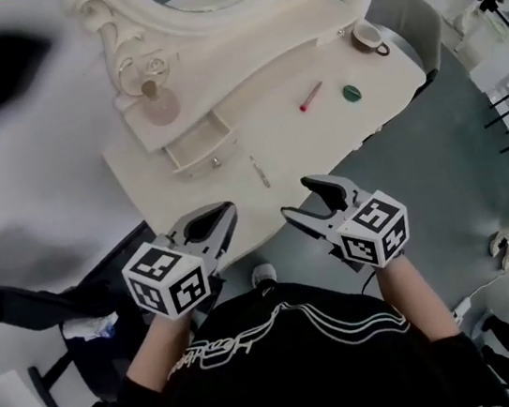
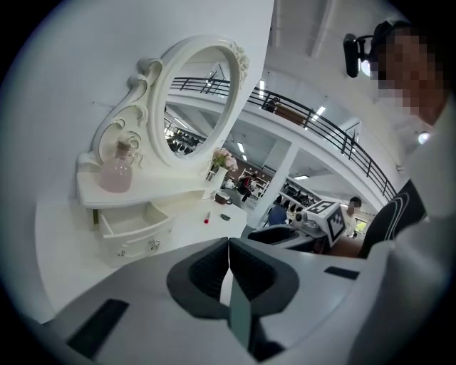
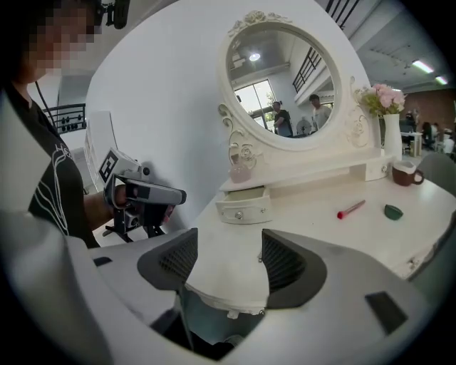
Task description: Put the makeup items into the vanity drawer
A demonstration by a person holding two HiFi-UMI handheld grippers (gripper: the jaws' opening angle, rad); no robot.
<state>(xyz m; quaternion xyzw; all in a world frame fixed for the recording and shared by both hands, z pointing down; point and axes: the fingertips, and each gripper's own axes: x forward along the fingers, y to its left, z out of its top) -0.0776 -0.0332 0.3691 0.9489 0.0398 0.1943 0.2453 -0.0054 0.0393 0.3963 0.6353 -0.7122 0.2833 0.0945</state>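
While left claw (image 1: 224, 214) is together and right claw (image 1: 297, 197) apart, a thin stick (image 1: 259, 171), perhaps eyeliner, blurs

Left gripper (image 2: 229, 249), jaws together; open drawer (image 2: 135, 227), perhaps a lipstick (image 2: 206, 219) beyond.

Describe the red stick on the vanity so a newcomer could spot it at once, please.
Start at the white vanity table under the oval mirror. Right of the open drawer, a thin stick lies beside a green oval. It alone is red.

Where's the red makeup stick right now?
In the head view, the red makeup stick lies on the white vanity top, left of the dark green oval item, right of the open drawer.
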